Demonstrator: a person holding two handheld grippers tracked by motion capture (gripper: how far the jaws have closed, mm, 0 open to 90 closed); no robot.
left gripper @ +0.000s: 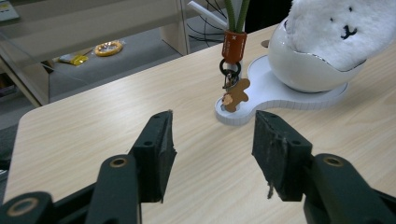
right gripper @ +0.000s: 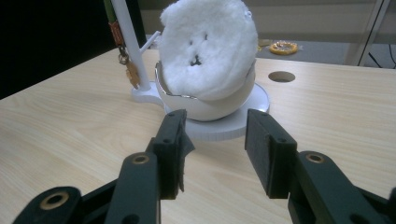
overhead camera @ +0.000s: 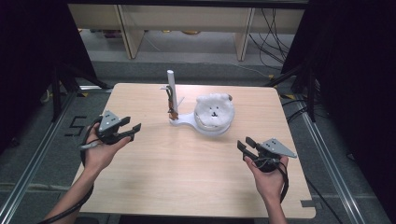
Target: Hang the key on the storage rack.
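Table [overhead camera: 187, 177] bare between tools; plush [overhead camera: 214, 110] untouched.

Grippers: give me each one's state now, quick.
Left gripper: open, nothing between the jaws.
Right gripper: open, holding nothing, apart from the white bowl.

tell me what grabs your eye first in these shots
The fluffy white plush face with small black eyes and mouth stands out most, nestled in a glossy white bowl on a white stand near the table's far middle. Beside it a white post rises from the stand, with a keyring and a small gingerbread-man charm hanging from an orange strap. Nearer, the left gripper and right gripper are both open and empty.
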